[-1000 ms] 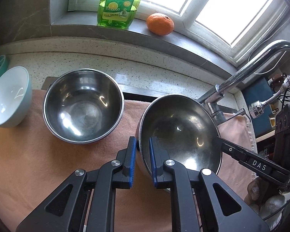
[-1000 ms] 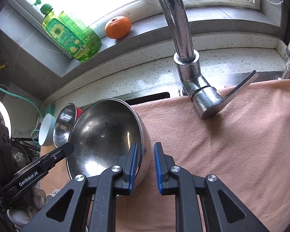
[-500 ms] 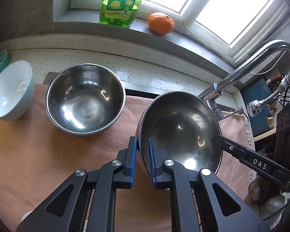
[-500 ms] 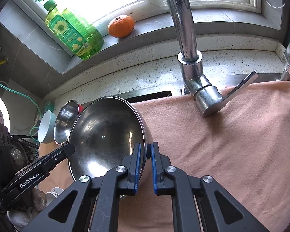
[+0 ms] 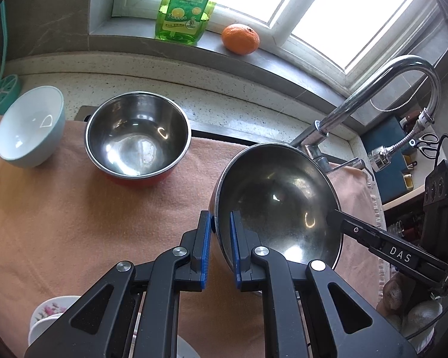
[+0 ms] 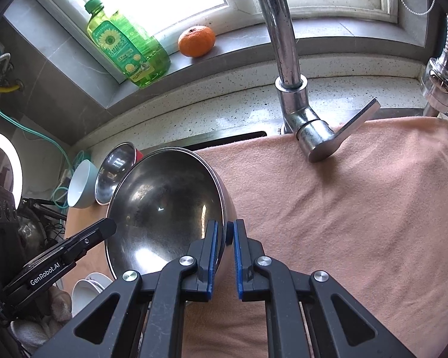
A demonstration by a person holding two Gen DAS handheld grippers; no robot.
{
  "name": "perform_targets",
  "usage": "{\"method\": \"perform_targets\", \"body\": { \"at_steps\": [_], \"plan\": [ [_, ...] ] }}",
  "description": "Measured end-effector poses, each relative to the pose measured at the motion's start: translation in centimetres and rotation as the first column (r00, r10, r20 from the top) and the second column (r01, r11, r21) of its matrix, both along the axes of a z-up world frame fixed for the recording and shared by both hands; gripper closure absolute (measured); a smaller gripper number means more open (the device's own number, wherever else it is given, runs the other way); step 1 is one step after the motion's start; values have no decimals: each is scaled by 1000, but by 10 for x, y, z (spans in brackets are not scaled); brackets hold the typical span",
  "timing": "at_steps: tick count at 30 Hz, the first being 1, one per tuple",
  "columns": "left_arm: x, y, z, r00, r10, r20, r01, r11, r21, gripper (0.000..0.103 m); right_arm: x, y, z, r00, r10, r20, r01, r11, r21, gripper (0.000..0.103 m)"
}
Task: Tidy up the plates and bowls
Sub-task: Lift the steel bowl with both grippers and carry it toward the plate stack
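Steel rim of the large bowl (image 5: 279, 205) sits between the blue pads of both grippers. Seen from the left wrist, the left gripper (image 5: 219, 249) has its jaws clenched on the near-left edge of the rim, one pad outside the wall and one inside. Seen from the right wrist, the right gripper (image 6: 224, 256) has its jaws clamped on the opposite edge of the same large bowl (image 6: 164, 208), the rim pinched between the pads. The bowl is tilted, its open face turned toward the left; whether its underside touches the peach cloth (image 5: 74, 208) that covers the table I cannot tell. Low in the left-wrist view, just beside the gripper's body, the edge of a white dish with a pink flower print (image 5: 52, 310) shows.

Farther out on the cloth (image 6: 343, 208), well apart from the held bowl, a smaller steel bowl with a red outside (image 5: 137, 137) stands upright, and just to its left a pale blue bowl (image 5: 30, 122) with a white inside leans slightly. To the right the chrome faucet (image 6: 292, 110) rises from the table edge, its lever resting over the cloth. On the windowsill behind stand a green dish-soap bottle (image 5: 183, 9) and an orange (image 5: 240, 38), near each other but apart.
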State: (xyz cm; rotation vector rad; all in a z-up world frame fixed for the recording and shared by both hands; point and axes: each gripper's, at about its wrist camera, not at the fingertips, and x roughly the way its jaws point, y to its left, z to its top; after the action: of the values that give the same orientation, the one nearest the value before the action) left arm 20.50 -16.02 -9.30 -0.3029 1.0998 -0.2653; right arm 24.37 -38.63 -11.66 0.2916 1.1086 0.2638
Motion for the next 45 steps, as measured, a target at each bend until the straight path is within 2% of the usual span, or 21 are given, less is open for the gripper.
{"method": "perform_targets", "body": {
  "at_steps": [8,15,45],
  "plan": [
    [-22,3,2,1000,-5,-4,5,1000,-11,92,-14,0,2,1000,-1,-1,1,1000,3,93],
    [-41,6,6,1000,-11,4,11,1000,-15,92,-43,4,3,1000,0,-3,0,1000,5,93],
    [-112,2,3,998,-62,-15,61,998,-34,92,-122,-6,-21,996,-48,-76,50,998,26,93]
  ]
}}
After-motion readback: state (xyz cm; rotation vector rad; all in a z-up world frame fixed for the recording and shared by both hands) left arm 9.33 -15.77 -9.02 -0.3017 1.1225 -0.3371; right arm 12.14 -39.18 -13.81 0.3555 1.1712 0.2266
